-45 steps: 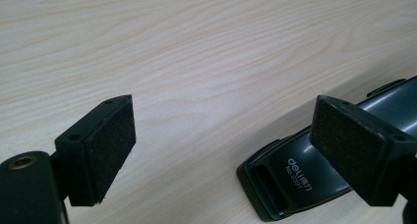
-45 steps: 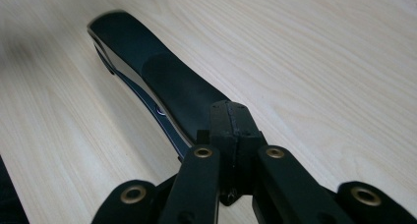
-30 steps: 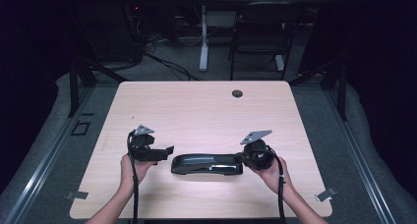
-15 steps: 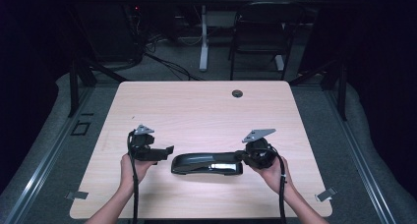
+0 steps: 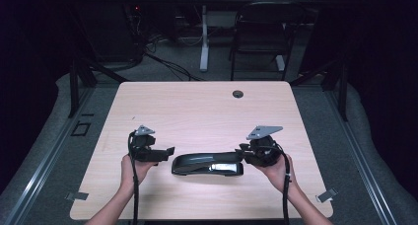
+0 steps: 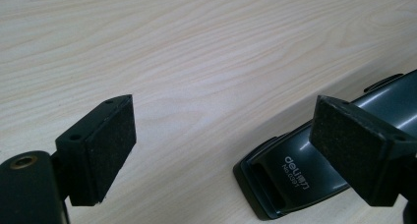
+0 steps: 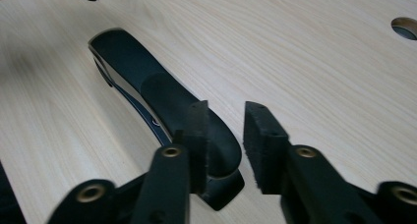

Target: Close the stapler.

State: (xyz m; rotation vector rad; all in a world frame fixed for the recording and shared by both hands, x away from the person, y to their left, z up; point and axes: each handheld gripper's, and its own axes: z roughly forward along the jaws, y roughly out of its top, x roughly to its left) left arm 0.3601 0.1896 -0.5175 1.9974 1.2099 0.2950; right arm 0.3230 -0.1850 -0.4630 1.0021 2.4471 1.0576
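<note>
A pale wooden table with a round cable hole; behind it, a dark chair.

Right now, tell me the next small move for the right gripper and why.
Probably lift the right gripper clear. Its jaws have just been opening, with a gap showing between them, and the stapler lies flat on the table, so it looks released.

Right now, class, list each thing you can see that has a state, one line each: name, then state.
Stapler: lying flat on the table, closed, held by neither gripper.
Left gripper: jaws wide open, nothing between them, beside the stapler's end.
Right gripper: jaws have just been opening, a small gap with nothing pinched, above the stapler's other end.
Table hole: uncovered.
</note>
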